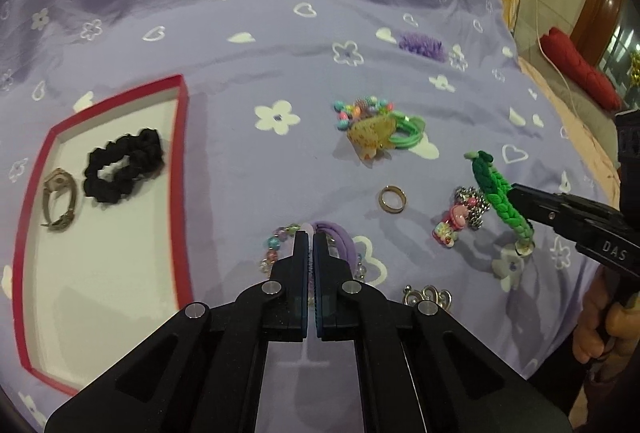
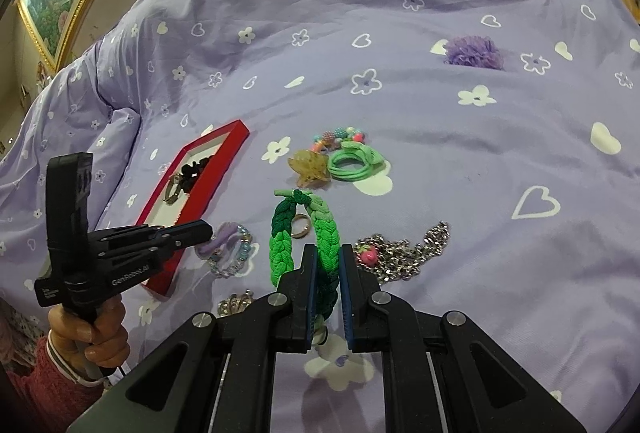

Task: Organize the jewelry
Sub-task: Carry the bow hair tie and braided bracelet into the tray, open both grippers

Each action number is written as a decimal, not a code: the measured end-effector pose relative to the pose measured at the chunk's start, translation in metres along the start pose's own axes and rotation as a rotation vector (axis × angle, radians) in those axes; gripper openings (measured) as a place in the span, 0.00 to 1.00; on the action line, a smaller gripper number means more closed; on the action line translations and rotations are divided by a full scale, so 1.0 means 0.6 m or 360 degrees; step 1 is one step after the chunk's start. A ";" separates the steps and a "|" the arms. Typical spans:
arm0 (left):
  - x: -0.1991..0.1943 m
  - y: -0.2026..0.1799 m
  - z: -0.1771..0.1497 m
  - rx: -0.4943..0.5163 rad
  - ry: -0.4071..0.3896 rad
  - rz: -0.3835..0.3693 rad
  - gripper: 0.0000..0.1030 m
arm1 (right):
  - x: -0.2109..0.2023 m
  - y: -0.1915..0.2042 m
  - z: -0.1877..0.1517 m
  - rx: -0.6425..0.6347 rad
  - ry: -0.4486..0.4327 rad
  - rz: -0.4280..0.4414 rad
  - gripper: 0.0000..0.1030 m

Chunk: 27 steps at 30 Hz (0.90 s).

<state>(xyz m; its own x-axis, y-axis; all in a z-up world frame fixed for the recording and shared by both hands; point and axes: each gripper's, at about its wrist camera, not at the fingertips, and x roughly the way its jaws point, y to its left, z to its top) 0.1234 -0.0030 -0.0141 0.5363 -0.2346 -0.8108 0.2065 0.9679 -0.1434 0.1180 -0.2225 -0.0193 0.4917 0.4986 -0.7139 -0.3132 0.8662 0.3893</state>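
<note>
A red-rimmed white tray (image 1: 178, 169) lies at the left on the bed and holds a black scrunchie (image 1: 124, 165) and a watch (image 1: 60, 199). My left gripper (image 1: 311, 235) is shut with its tips over a purple hair tie (image 1: 340, 239) and a beaded bracelet (image 1: 274, 249); whether it grips them I cannot tell. My right gripper (image 2: 328, 253) is shut on a green braided band (image 2: 326, 237) and holds it lifted; the band also shows in the left wrist view (image 1: 498, 193). A gold ring (image 1: 393, 199) lies between the grippers.
On the purple bedspread (image 1: 240, 13) lie a bead-and-green-tie pile with an amber clip (image 1: 372, 131), a silver chain with pink charms (image 2: 400, 253), a silver brooch (image 1: 428, 297) and a purple pom-pom (image 2: 474, 51). A red cushion (image 1: 576, 67) lies off the bed.
</note>
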 end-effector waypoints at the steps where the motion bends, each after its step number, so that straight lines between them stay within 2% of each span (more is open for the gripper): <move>1: -0.007 0.002 0.000 -0.0009 -0.0015 0.0003 0.01 | -0.001 0.003 0.001 -0.0005 -0.0003 0.0002 0.10; 13: -0.100 0.082 -0.018 -0.0191 -0.0195 0.0048 0.01 | 0.011 0.083 0.013 -0.0111 0.0007 0.0090 0.10; 27: -0.140 0.229 -0.056 -0.0449 -0.0262 0.0200 0.01 | 0.122 0.247 0.044 -0.0346 0.0120 0.0280 0.10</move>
<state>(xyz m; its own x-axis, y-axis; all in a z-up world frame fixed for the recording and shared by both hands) 0.0793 0.1525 0.0156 0.6725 -0.1015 -0.7331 -0.0915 0.9716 -0.2184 0.1291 -0.0568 0.0019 0.3551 0.6297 -0.6909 -0.5591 0.7354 0.3830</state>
